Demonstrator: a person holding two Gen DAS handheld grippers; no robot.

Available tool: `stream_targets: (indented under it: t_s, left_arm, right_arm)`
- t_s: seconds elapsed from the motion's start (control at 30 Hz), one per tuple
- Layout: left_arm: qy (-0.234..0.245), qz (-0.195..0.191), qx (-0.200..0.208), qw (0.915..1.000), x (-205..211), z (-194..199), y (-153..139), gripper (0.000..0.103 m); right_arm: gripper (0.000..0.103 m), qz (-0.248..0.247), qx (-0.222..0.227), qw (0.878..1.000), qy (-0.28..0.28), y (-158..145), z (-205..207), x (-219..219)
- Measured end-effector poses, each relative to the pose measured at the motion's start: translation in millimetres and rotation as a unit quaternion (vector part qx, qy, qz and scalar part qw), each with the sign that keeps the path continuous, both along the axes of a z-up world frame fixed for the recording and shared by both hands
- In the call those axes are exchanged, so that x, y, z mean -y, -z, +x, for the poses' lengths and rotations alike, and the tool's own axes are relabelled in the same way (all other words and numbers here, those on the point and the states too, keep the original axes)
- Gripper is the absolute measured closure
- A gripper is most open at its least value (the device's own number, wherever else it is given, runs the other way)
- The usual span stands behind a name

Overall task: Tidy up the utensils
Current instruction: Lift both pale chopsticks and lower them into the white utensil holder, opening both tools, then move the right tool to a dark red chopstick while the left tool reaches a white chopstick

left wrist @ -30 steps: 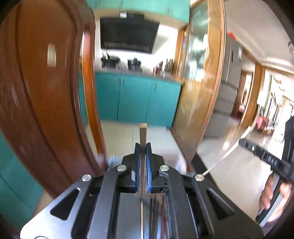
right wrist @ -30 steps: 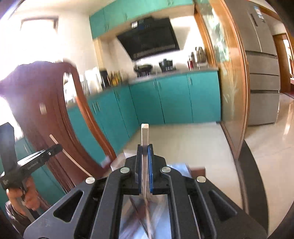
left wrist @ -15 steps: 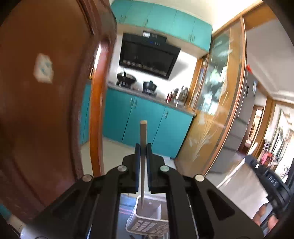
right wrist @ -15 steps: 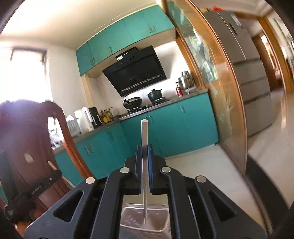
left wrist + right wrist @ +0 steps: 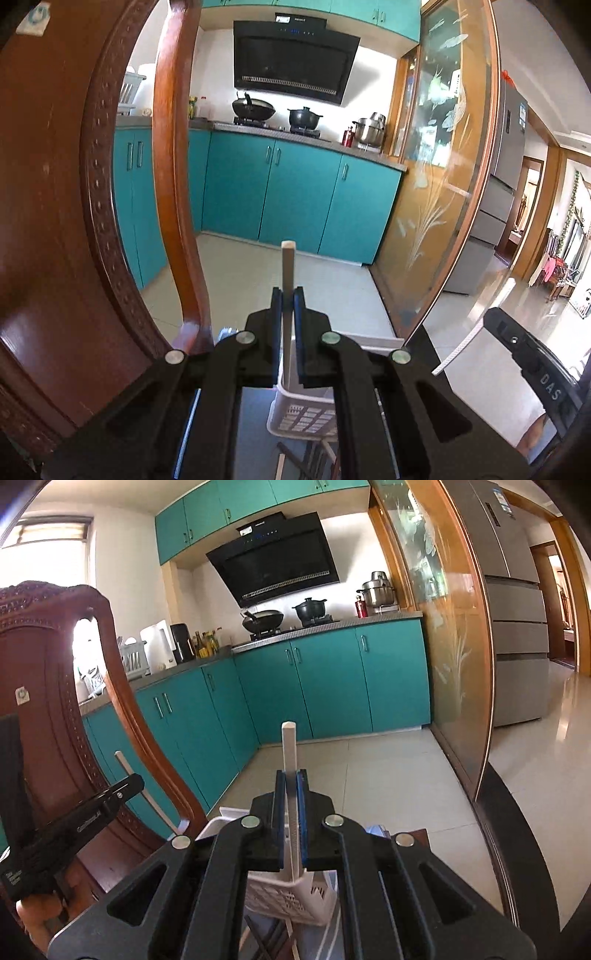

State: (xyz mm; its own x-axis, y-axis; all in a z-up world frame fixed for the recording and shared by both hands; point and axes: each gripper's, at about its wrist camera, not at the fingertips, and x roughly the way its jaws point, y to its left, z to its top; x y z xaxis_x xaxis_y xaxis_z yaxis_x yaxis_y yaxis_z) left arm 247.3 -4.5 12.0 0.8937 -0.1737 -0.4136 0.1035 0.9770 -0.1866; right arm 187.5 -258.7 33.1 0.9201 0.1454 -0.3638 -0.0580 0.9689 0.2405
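My left claw (image 5: 287, 295) is clenched on a pale, square-ended chopstick (image 5: 287, 266), which stands up between the blue pads (image 5: 297, 306) and pokes out above them, its lower end running down toward a white plastic lattice basket (image 5: 303, 421). That basket sits on the table (image 5: 255, 424) straight below and ahead of the claw. Under the basket's near wall lie a few dark sticks (image 5: 295, 461) on the striped cloth, blurred and partly hidden by my claw's black frame.

My right claw (image 5: 290, 779) is likewise clenched, grasping a white chopstick (image 5: 289, 749) of the same square-ended shape; it rises upright above the pads, and its lower part reaches down over the near rim of the same white basket (image 5: 284, 901). I cannot tell whether either tip touches the basket.

A carved, reddish-brown wooden chair back (image 5: 55, 221) fills the left side of the left view, just beyond the table edge. From the right view the left claw's black body (image 5: 85, 819) shows at the left with its chopstick (image 5: 147, 797) slanting across it. From the left view the right claw's body (image 5: 524, 354) shows at the right with its white chopstick (image 5: 461, 347) slanting down to the left. Teal kitchen cabinets (image 5: 280, 192) lie well beyond, across the tiled floor (image 5: 325, 288).
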Motion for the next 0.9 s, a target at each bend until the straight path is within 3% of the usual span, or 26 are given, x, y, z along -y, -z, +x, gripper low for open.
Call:
stream_targets:
  t_s: [0.17, 0.3, 0.4, 0.53, 0.67, 0.8, 0.9]
  left_arm:
    - [0.002, -0.009, -0.005, 0.9999, -4.7, -3.9, 1.8, 0.093]
    - [0.009, -0.019, 0.022, 0.9995, -14.2, -21.1, -0.6, 0.089]
    - [-0.004, -0.028, 0.052, 0.9983, -24.0, -34.9, 0.1, 0.083]
    - [-0.042, -0.014, 0.057, 0.9974, -37.8, -44.8, 15.2, 0.082]
    - [-0.061, 0.016, 0.018, 0.9978, -45.1, -44.5, 42.8, 0.082]
    - [-0.046, 0.028, -0.046, 0.9975, -44.3, -38.4, 66.1, 0.082]
    - [-0.032, 0.058, -0.085, 0.9942, -33.1, -33.6, 82.8, 0.082]
  right_arm:
    - [0.076, 0.007, 0.001, 1.0, 0.006, 0.8, -12.1, 14.2]
    - [0.072, 0.008, 0.02, 1.0, 0.021, 5.6, -29.1, 32.3]
    - [0.071, 0.019, 0.008, 0.999, 0.029, 22.4, -34.0, 47.7]
    - [0.071, 0.033, -0.042, 0.999, 0.009, 56.0, -30.2, 50.5]
    - [0.071, 0.004, -0.092, 0.995, -0.033, 88.9, -28.1, 19.9]
    - [0.071, -0.009, -0.204, 0.973, -0.104, 134.1, -10.1, -23.3]
    - [0.072, -0.017, -0.27, 0.955, -0.124, 167.9, 5.7, -44.4]
